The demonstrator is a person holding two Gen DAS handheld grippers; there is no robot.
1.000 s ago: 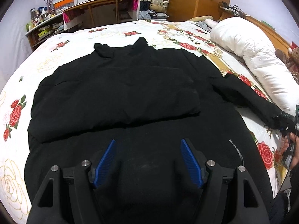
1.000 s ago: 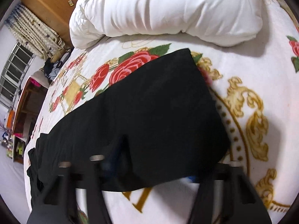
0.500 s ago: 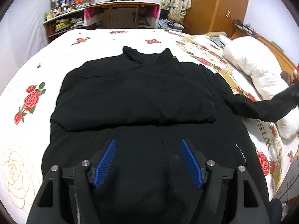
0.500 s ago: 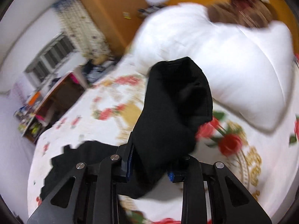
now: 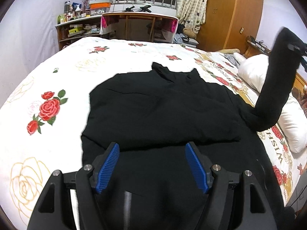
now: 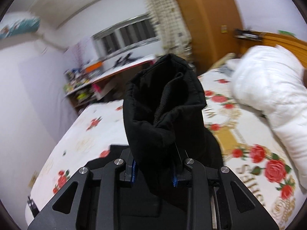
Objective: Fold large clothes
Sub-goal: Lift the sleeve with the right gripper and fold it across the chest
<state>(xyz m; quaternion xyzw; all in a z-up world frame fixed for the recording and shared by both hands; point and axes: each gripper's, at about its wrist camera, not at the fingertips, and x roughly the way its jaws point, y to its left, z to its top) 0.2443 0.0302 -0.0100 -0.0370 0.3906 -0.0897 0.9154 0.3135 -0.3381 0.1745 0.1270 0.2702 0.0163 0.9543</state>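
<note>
Rose-printed bedding [image 5: 48,143] covers a wide bed that fills most of both views, with a wooden desk [image 5: 138,23] and cluttered shelves along the top of the left wrist frame and a white pillow [image 5: 287,118] at the right edge. Across the middle of the bed lies the black coat [image 5: 163,115], its collar toward the top of the frame and one sleeve already folded across the chest, showing as a thick band through the centre.

At the bottom of that frame the left gripper [image 5: 152,169] hangs over the coat's lower part with its jaws wide apart and nothing between the blue pads [image 5: 108,167]. The right gripper [image 6: 154,172] has its jaws closed narrowly on the cuff end of the other sleeve [image 6: 163,103], whose open cuff stands up in front of the lens; in the left wrist view the same sleeve [image 5: 276,88] rises in an arc at the upper right, well clear of the bedding.

The main risk, as I judge it, is the grip: the padded fabric is bulky and only a small bite seems held, so a quick swing could pull it free and drop the sleeve short of the body. Nothing pins the coat, so tension through the sleeve may drag the shoulder sideways and loosen the fold already made. The right wrist view is blurred, which suggests speed, and a hasty lay-down could leave the sleeve twisted or crooked.
</note>
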